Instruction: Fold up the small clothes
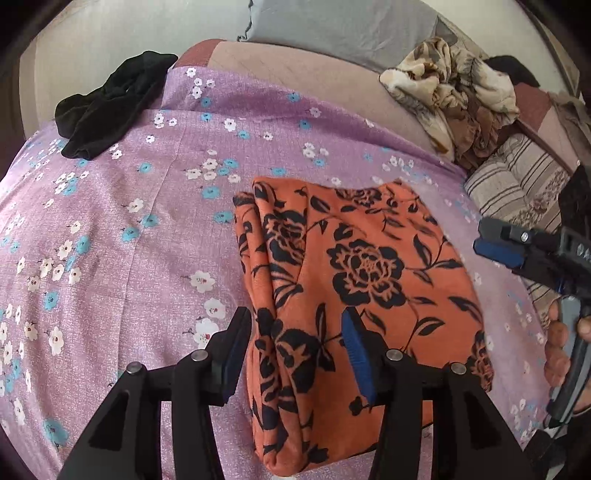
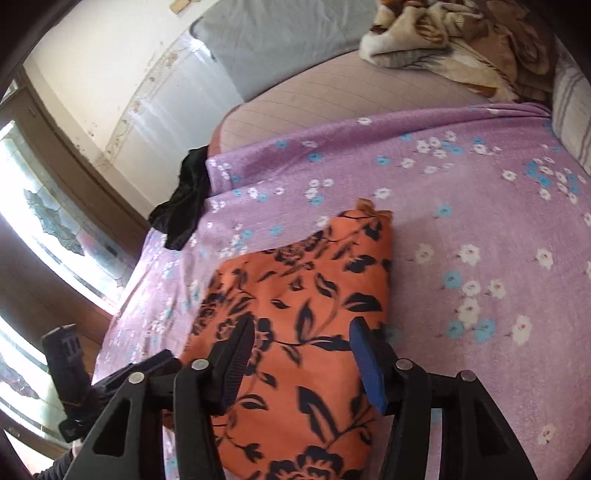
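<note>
Left wrist view: the left tool (image 1: 295, 332) has its two fingers apart over the near end of the orange cloth (image 1: 354, 280). Its left finger is just off the cloth's left edge. Its right finger, with a blue pad, is over the cloth. Nothing is pinched.
Right wrist view: the right tool (image 2: 303, 343) is also spread apart above the orange cloth (image 2: 295, 317). Its pads do not squeeze it.
Orange cloth: it is folded into a long shape with black flowers on it. It lies flat on the purple sheet (image 1: 129, 229).
Purple sheet: it has small white and blue flowers and covers the bed.
Black cloth: a crumpled black cloth (image 1: 107, 103) lies on the far left corner of the purple sheet, well apart from the orange cloth.
Blanket: a bunched brown and cream blanket (image 1: 454, 96) sits past the far right of the orange cloth.
Striped pillow: a striped pillow (image 1: 517, 181) lies to the right of the orange cloth, by the sheet's edge.
Grey pillow: a grey pillow (image 1: 332, 26) is at the far end of the bed.
Hand: a person's hand (image 1: 561, 347) holds the right tool's grip, right of the orange cloth.
In the way: nothing lies on top of the orange cloth.
Writing: I can read none.
</note>
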`<state>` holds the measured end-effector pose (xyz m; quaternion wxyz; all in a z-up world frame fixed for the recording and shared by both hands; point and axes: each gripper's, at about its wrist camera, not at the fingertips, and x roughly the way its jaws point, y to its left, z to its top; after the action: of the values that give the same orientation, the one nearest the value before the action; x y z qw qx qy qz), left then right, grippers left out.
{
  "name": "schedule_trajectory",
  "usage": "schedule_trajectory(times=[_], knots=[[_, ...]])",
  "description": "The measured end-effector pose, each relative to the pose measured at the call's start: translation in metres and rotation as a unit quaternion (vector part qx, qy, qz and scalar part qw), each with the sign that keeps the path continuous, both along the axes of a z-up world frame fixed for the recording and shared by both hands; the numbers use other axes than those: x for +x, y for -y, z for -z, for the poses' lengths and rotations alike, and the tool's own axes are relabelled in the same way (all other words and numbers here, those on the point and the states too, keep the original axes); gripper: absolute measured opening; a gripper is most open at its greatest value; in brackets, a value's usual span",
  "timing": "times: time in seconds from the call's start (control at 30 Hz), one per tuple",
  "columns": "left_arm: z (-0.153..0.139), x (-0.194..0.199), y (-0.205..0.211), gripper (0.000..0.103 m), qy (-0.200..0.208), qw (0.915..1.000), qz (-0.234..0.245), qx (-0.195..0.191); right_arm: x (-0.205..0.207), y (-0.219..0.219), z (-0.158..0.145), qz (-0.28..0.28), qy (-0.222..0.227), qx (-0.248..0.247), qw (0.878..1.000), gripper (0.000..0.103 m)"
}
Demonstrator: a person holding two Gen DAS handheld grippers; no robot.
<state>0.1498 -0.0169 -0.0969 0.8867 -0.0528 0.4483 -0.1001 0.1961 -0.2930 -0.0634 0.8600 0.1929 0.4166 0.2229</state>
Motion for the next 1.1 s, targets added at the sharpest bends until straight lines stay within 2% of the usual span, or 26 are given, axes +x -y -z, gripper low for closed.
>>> schedule_trajectory(times=[0.07,0.13,0.17,0.23,0.27,0.3,0.37,0.43,0.5,0.57,0.67,0.7,0.8,0.87,0.93,1.0,1.07,1.1], knots=[[0.018,0.005,0.001,0.052,-0.039,0.9992,-0.004,0.009,0.008,-0.016,0.01,-0.027,-0.02,0.012,0.999,0.071],[0.016,0.002,-0.005,0.055,-0.044,0.9988,-0.017,-0.014,0.02,-0.02,0.041,-0.019,-0.083,0.002,0.996,0.071],[0.011,0.0,-0.006,0.055,-0.038,0.999,-0.018,-0.014,0.021,-0.019,0.052,-0.005,-0.107,0.003,0.994,0.071],[0.002,-0.005,-0.006,0.056,-0.019,0.9997,-0.017,-0.002,0.018,-0.017,0.048,0.008,-0.09,0.013,0.996,0.071],[0.001,-0.005,-0.006,0.059,-0.018,0.9997,-0.018,-0.002,0.017,-0.019,0.041,0.009,-0.075,0.01,0.997,0.071],[0.004,-0.004,-0.006,0.064,-0.024,0.9995,-0.02,-0.005,0.018,-0.021,0.036,0.009,-0.064,0.007,0.998,0.071],[0.016,0.001,-0.005,0.064,-0.048,0.9986,-0.024,0.005,0.027,-0.023,0.031,0.013,-0.057,0.007,0.998,0.076],[0.021,0.002,-0.007,0.065,-0.057,0.998,-0.028,-0.011,0.043,-0.019,0.044,0.03,-0.077,0.008,0.997,0.079],[0.018,-0.001,-0.008,0.065,-0.054,0.9981,-0.029,-0.009,0.055,-0.014,0.061,0.041,-0.108,0.019,0.993,0.079],[0.016,-0.001,-0.007,0.065,-0.048,0.9985,-0.026,0.0,0.05,-0.014,0.051,0.049,-0.089,0.029,0.994,0.079],[0.017,0.0,-0.008,0.065,-0.054,0.9981,-0.029,-0.002,0.045,-0.019,0.037,0.047,-0.05,0.016,0.998,0.08],[0.017,0.0,-0.008,0.066,-0.055,0.998,-0.032,-0.004,0.048,-0.019,0.039,0.051,-0.051,0.007,0.997,0.081],[0.014,-0.003,-0.008,0.066,-0.057,0.9979,-0.033,0.001,0.066,-0.011,0.064,0.066,-0.097,0.007,0.993,0.081],[0.012,-0.005,-0.009,0.068,-0.051,0.998,-0.035,0.01,0.06,-0.009,0.056,0.082,-0.091,0.027,0.992,0.081],[0.013,-0.006,-0.011,0.068,-0.055,0.9976,-0.039,0.012,0.053,-0.012,0.041,0.075,-0.066,0.043,0.994,0.081],[0.011,-0.008,-0.012,0.068,-0.058,0.9972,-0.045,0.012,0.053,-0.017,0.039,0.072,-0.058,0.019,0.996,0.086],[0.007,-0.012,-0.012,0.068,-0.058,0.9972,-0.044,0.014,0.061,-0.019,0.057,0.075,-0.101,-0.02,0.992,0.086],[0.004,-0.016,-0.013,0.068,-0.055,0.9974,-0.044,0.019,0.06,-0.018,0.062,0.076,-0.108,-0.021,0.991,0.086]])
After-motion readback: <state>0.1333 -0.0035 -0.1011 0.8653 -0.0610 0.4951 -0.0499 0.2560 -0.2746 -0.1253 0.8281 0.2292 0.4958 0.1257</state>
